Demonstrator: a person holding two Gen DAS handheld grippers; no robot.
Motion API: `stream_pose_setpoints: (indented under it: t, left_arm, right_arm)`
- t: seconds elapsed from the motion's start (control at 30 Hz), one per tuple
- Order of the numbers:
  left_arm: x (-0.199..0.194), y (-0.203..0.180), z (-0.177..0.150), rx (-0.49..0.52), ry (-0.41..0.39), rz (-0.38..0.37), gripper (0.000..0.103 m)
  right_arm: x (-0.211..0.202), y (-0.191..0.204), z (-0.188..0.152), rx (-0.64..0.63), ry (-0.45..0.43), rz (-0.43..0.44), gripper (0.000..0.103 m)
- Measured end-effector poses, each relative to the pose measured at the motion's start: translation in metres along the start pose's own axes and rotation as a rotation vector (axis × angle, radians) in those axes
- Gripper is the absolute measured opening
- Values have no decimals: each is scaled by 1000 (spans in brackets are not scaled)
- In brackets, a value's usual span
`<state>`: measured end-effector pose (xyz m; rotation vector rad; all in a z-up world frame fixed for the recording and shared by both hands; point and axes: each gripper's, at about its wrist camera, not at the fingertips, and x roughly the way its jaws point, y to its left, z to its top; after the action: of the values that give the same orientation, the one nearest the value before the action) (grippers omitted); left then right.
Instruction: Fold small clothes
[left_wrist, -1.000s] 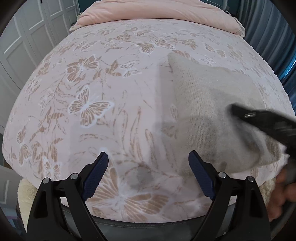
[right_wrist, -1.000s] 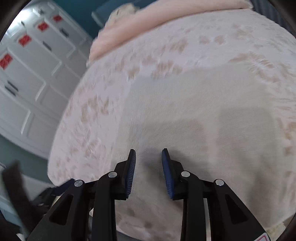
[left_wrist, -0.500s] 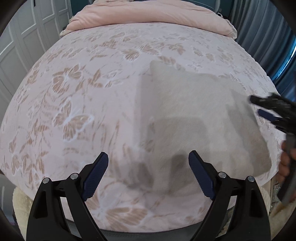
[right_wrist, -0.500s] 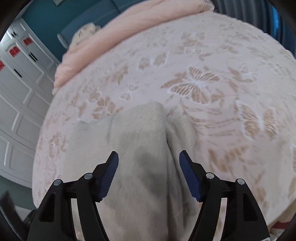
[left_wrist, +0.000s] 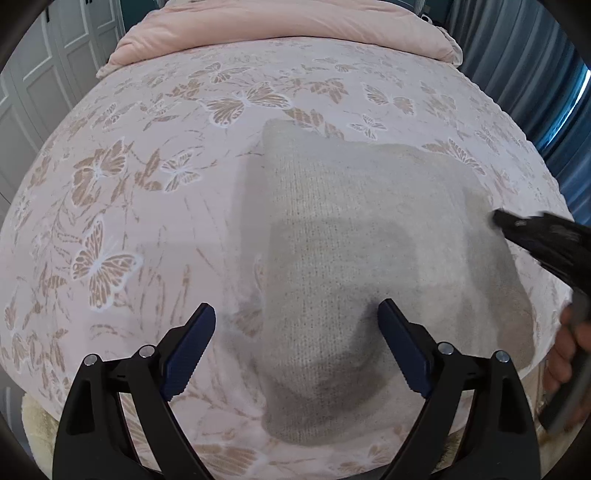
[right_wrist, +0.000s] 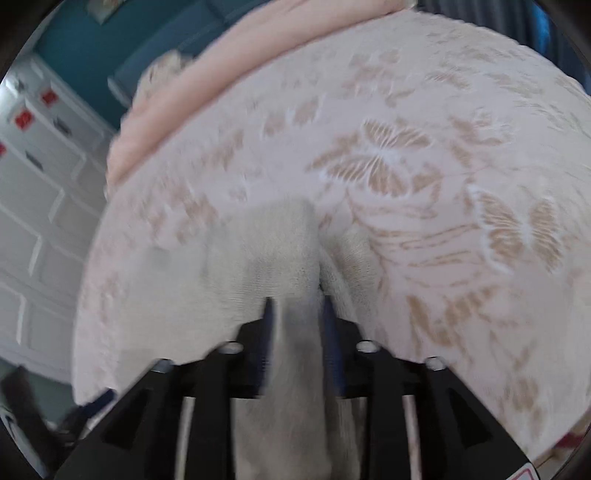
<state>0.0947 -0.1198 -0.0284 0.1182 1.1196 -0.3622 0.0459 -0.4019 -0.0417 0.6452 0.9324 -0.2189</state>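
A beige knitted garment (left_wrist: 369, 236) lies folded flat on the pink butterfly bedspread (left_wrist: 147, 184). My left gripper (left_wrist: 295, 350) is open and empty, its blue pads over the garment's near left edge. My right gripper (right_wrist: 297, 325) has closed on a raised fold of the same garment (right_wrist: 280, 258); cloth fills the gap between the pads. This view is blurred. The right gripper also shows in the left wrist view (left_wrist: 546, 240) at the garment's right edge.
A folded pink duvet (left_wrist: 288, 26) lies across the far end of the bed. White cupboard doors (left_wrist: 40, 74) stand to the left, blue curtains (left_wrist: 535, 66) to the right. The bed's near edge is just under my grippers.
My right gripper went from open over the garment's bunched edge to shut on that fold. My left gripper stayed open and shifted right, over the garment's left edge.
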Motion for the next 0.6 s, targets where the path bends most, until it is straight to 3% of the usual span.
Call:
stream_pose_setpoints:
  t: [0.03, 0.07, 0.27, 0.43, 0.6]
  left_arm:
    - [0, 1, 0, -10, 3, -8, 88]
    - [1, 2, 1, -20, 11, -14, 88]
    - [3, 3, -1, -41, 24, -30, 90]
    - [8, 1, -2, -47, 52, -50, 91]
    - [11, -6, -2, -25, 53, -40, 92]
  right_arm:
    - [-15, -3, -7, 14, -30, -15, 70]
    - [-24, -7, -13, 24, -48, -30, 72]
    - [-35, -24, -64, 56, 18, -51, 72]
    - [-11, -35, -81, 94, 88, -26, 73]
    - [2, -35, -83, 127, 99, 6, 78]
